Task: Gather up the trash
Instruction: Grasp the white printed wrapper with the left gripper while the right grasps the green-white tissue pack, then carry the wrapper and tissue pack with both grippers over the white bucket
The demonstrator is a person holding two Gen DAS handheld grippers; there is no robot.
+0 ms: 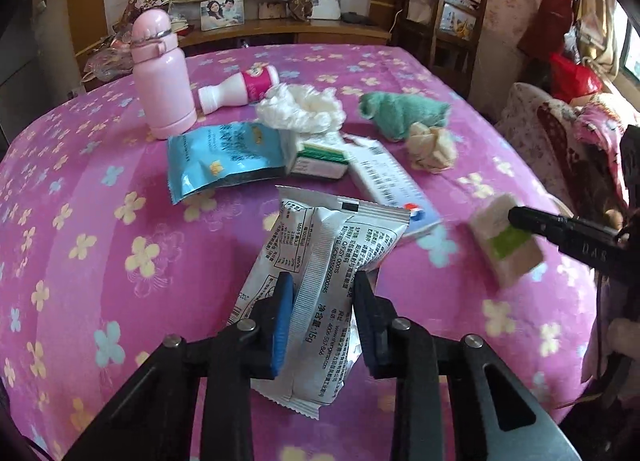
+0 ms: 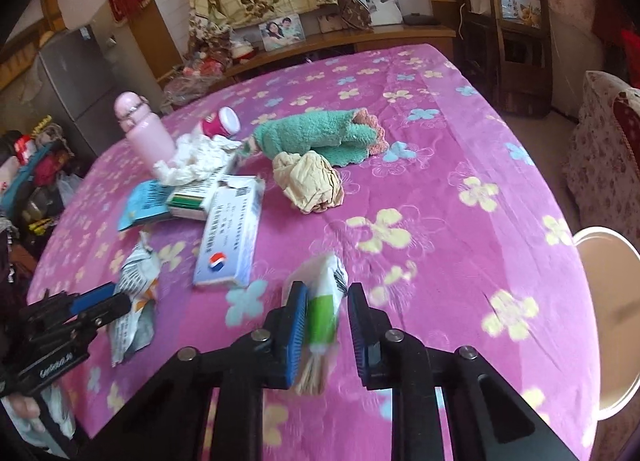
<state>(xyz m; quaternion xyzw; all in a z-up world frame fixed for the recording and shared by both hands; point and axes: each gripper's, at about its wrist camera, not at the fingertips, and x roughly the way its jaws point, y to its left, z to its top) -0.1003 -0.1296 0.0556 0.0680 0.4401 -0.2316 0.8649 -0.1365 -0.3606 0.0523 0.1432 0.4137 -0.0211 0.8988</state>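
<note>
Pink flowered bedspread fills a cluttered bedroom. Near its front edge, the left gripper clamps a silver snack wrapper lifted off the cover; the right gripper, jaws drawn in, pinches a small green-and-white tissue pack. Mid-bed lie a white medicine box, a blue packet, crumpled beige paper and a green cloth. A pink bottle stands toward the far left edge. The right half lies bare.

Silver wrapper, tissue pack, both lifted
</note>
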